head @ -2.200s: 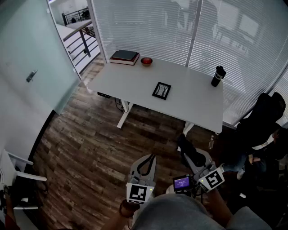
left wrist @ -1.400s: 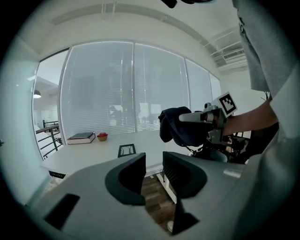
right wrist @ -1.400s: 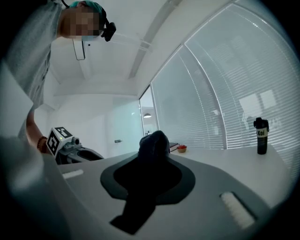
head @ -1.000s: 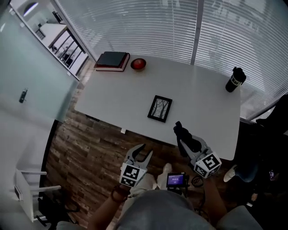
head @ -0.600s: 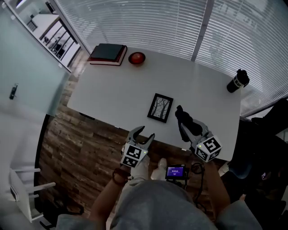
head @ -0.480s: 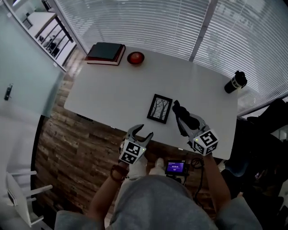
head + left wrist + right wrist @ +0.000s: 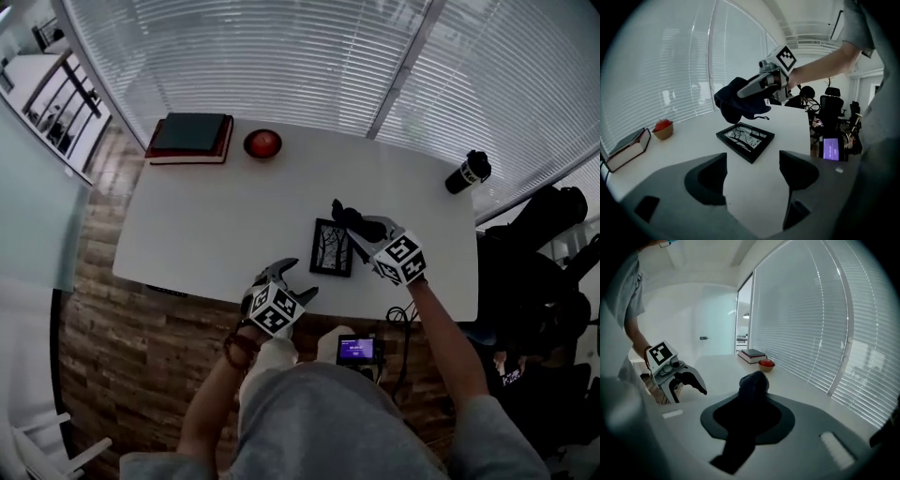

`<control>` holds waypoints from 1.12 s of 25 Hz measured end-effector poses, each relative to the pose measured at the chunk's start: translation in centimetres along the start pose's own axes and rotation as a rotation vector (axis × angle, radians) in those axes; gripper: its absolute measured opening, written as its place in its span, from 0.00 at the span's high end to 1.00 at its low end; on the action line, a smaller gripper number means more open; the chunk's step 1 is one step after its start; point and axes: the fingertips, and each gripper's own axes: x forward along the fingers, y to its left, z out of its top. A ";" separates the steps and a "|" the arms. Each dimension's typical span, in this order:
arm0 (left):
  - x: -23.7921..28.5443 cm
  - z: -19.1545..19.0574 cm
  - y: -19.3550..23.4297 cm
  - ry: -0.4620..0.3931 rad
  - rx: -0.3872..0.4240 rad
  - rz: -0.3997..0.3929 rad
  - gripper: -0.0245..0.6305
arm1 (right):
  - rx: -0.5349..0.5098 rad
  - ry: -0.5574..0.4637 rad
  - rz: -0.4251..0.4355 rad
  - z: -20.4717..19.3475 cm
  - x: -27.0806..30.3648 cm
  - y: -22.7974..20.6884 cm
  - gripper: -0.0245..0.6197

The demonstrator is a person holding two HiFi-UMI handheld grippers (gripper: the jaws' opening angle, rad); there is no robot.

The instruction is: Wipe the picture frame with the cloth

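Note:
A black picture frame [image 7: 331, 247] with a tree print lies flat on the white table [image 7: 206, 225], near its front edge. Just above the frame's far right corner hangs a dark cloth [image 7: 349, 217], and my right gripper [image 7: 362, 228] is shut on it. In the right gripper view the cloth [image 7: 752, 385] fills the space between the jaws of that gripper [image 7: 747, 413]. My left gripper [image 7: 289, 279] hovers at the table's front edge, left of the frame. Its jaws are opening, with nothing between them. The left gripper view shows the frame [image 7: 745, 139] ahead of this gripper [image 7: 753, 168], under the cloth [image 7: 738, 101].
At the table's far left are two stacked books [image 7: 187, 136] and a red bowl [image 7: 262, 143]. A black bottle [image 7: 466, 172] stands at the far right. A small lit screen [image 7: 356, 351] hangs at my waist. Window blinds run behind the table, and a dark chair [image 7: 553, 216] stands at the right.
Both grippers have come forward to the table. The right one has carried the cloth over the frame's far corner. The left gripper's jaws have spread wider.

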 end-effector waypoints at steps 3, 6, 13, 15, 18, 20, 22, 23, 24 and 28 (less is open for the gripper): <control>0.8 0.0 0.6 0.013 0.045 -0.046 0.43 | -0.038 0.073 -0.039 -0.8 2.3 -1.3 0.84; 1.4 0.4 0.9 0.012 0.066 -0.069 0.43 | -0.082 0.172 -0.096 -2.7 4.6 -2.7 0.84; 3.1 0.4 1.6 0.018 0.068 -0.114 0.46 | -0.047 0.273 -0.042 -5.5 8.1 -2.7 0.84; 3.7 0.3 1.5 0.023 0.079 -0.121 0.46 | -0.016 0.282 -0.023 -6.4 8.5 -2.1 0.84; 4.3 0.0 1.8 0.027 0.122 -0.092 0.49 | 0.021 0.257 -0.032 -6.7 8.8 -1.5 0.84; 4.4 -0.2 2.0 0.031 0.139 -0.073 0.55 | 0.053 0.242 -0.039 -6.7 8.8 -1.2 0.84; 4.5 -0.3 2.0 0.037 0.142 -0.072 0.54 | 0.068 0.233 -0.034 -6.7 8.8 -0.8 0.84; 4.5 -0.4 2.0 0.042 0.144 -0.071 0.54 | 0.071 0.229 -0.028 -6.7 8.8 -0.5 0.84; 4.6 -0.5 2.0 0.046 0.146 -0.070 0.54 | 0.071 0.227 -0.019 -6.8 8.9 -0.1 0.84; 4.7 -0.4 2.1 0.050 0.149 -0.070 0.54 | 0.016 0.252 0.014 -7.3 9.0 1.6 0.84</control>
